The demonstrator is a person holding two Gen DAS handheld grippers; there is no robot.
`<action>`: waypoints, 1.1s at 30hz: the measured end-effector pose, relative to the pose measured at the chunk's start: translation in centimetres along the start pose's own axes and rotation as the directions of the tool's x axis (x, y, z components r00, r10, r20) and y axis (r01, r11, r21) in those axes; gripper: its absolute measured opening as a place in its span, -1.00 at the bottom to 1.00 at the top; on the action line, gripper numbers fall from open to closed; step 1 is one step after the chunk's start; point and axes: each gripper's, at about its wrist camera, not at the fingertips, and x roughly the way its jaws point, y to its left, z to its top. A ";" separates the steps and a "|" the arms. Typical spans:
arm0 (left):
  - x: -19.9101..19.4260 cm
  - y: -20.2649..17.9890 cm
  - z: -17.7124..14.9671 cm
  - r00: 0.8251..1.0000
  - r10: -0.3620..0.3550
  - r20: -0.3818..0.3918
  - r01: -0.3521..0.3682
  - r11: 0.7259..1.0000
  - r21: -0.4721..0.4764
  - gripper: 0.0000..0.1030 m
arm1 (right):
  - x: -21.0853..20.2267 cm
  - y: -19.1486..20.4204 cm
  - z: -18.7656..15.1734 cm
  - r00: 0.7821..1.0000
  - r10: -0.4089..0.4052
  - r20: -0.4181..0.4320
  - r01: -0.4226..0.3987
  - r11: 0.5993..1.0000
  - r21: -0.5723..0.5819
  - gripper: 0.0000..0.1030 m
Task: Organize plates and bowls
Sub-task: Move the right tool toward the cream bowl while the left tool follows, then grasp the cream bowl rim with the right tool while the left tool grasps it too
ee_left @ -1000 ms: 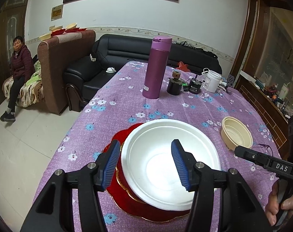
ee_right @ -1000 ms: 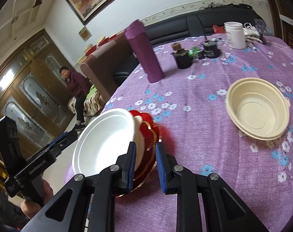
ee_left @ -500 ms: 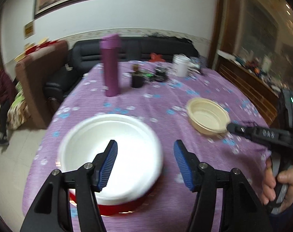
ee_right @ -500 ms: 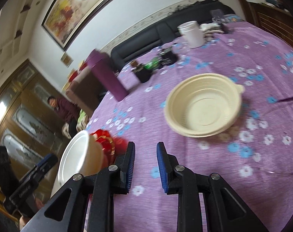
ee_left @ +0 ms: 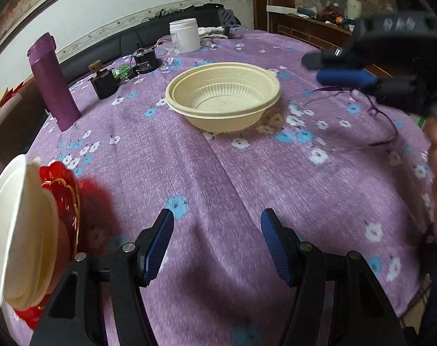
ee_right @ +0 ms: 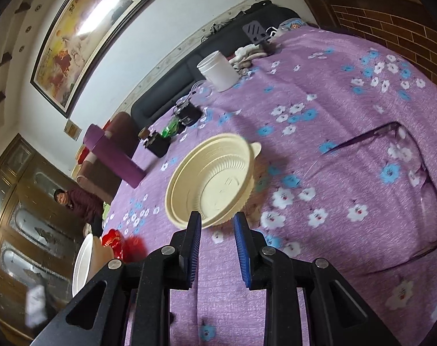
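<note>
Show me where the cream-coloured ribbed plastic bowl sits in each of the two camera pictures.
Left wrist view: the cream-coloured ribbed plastic bowl stands above the middle, on the purple flowered tablecloth.
Right wrist view: the bowl is near the middle, just beyond the tong tips.
Shared landmark: the tall purple flask, left of the bowl in both.

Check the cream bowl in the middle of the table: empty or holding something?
Empty. The cream bowl sits upright on the purple tablecloth, and its ribbed inside and bare bottom show in both wrist views, with nothing in it.
</note>
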 end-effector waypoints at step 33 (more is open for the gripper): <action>1.3 3.6 4.1 0.999 -0.003 0.048 0.012 0.981 -0.192 0.41 | 6.7 -4.7 5.4 0.999 0.046 -0.020 -0.046 0.999 -0.001 -0.36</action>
